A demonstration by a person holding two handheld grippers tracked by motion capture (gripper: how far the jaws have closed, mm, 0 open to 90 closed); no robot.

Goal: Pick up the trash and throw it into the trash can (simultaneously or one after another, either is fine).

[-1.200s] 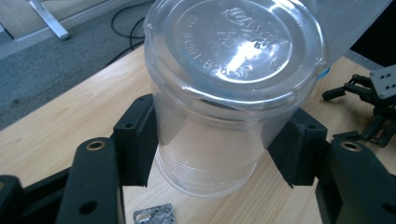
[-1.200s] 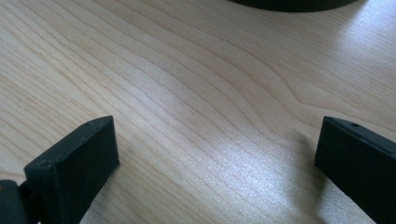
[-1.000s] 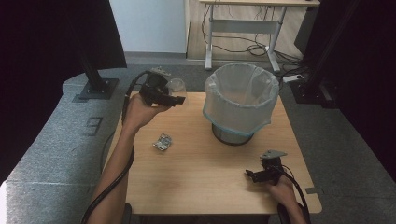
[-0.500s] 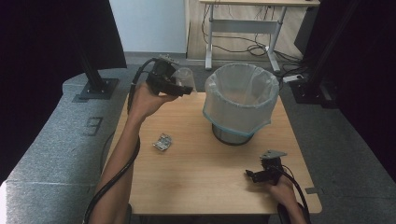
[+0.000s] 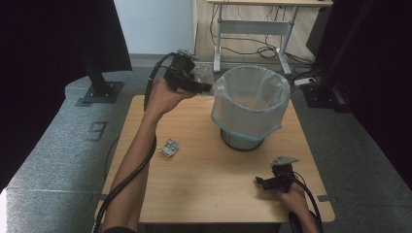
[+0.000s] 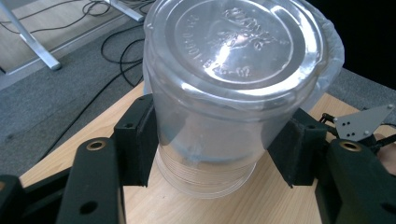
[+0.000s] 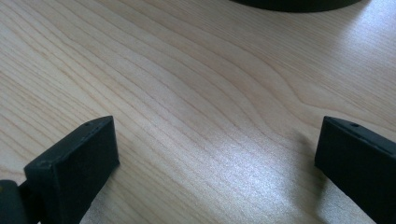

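The left gripper (image 5: 197, 87) pinches a clear plastic cup (image 6: 224, 93) between its fingers (image 6: 135, 140), raised beside the lined bin (image 5: 251, 104), probably to drop it in, while the right gripper (image 5: 269, 182) rests on the worktop (image 5: 204, 194), fingers spread and empty.

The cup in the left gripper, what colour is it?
The cup is clear, colourless plastic; the left gripper view shows it best.

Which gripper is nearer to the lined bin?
Left. The left gripper, shut on a clear plastic cup, is just beside the lined bin's rim. The right gripper rests on the table, open, well below the bin in the high view.
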